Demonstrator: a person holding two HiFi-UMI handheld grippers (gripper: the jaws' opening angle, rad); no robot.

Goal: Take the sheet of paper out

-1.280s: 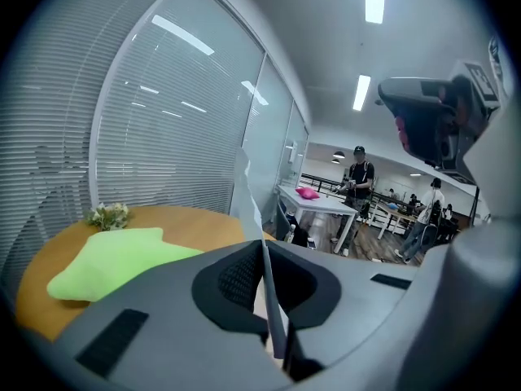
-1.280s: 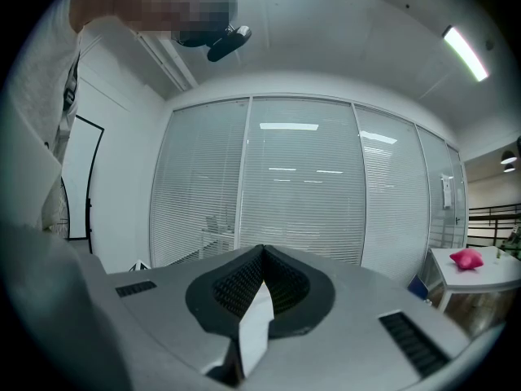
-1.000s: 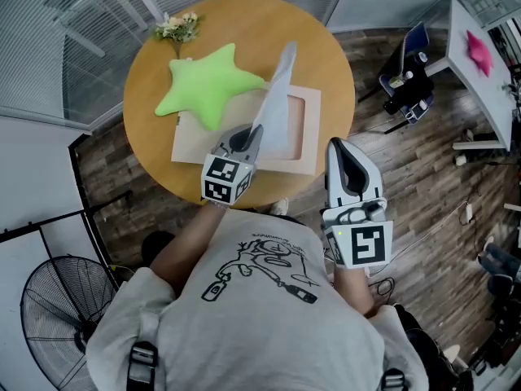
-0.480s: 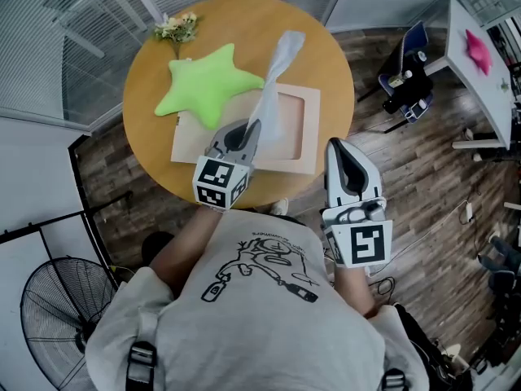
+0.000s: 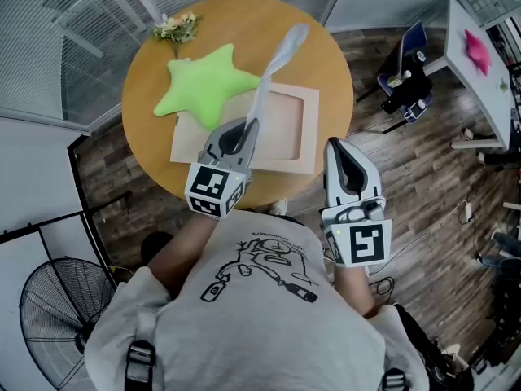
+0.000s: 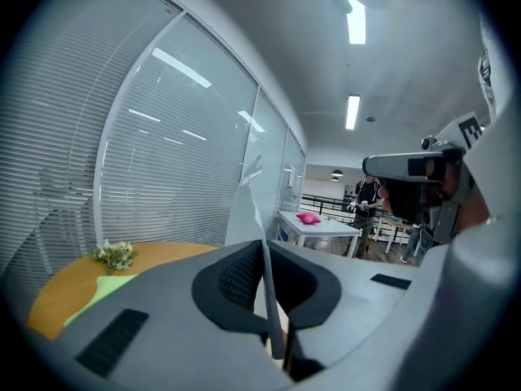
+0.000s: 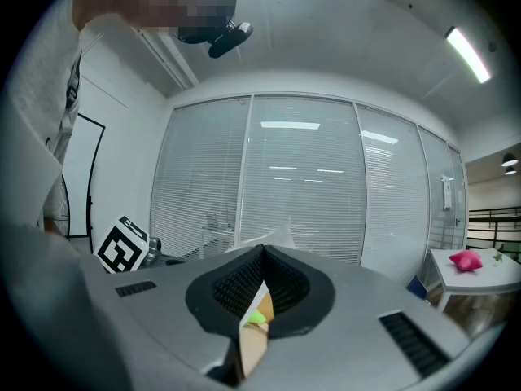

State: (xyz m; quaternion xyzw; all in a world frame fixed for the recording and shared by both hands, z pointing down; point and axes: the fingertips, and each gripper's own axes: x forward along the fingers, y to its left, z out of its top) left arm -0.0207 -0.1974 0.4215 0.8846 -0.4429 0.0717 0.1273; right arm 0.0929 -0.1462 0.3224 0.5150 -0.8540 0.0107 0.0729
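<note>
Round wooden table [image 5: 319, 62] takes up the middle of the head view, so I'll place everything off that. A white desk [image 5: 480, 84] stands well off the table's right side. A floor fan [image 5: 61, 300] stands on the floor off the table's near-left side.

On the table, the biggest thing is a flat tan frame [image 5: 310, 133] with a pinkish middle, lying on the half nearest the person. A green star [image 5: 203, 84] cushion sits on the table's left part, and one of its points overlaps the frame's left corner.

The sheet [image 5: 277, 63] is up off the table. It stands nearly on edge above the frame and leans toward the table's far side, with its top end curled over. It looks pale and a bit see-through. In the left gripper view the sheet [image 6: 244, 210] rises straight up out of the jaws. Can't tell if its bottom edge touches the frame.

The left gripper [image 5: 252, 124] is over the table's near side, above the frame, and the left gripper [image 6: 262, 249] has its jaws clamped on the sheet's lower end. The right gripper [image 5: 336, 143] hangs at the table's near-right rim. In its own view the right gripper [image 7: 262, 255] has its jaws pressed together at the tips, with nothing in them.

Smallest bits: a little bunch of flowers [image 5: 175, 27] lies at the table's far-left rim, and a pink thing [image 5: 479, 51] lies on the desk.
</note>
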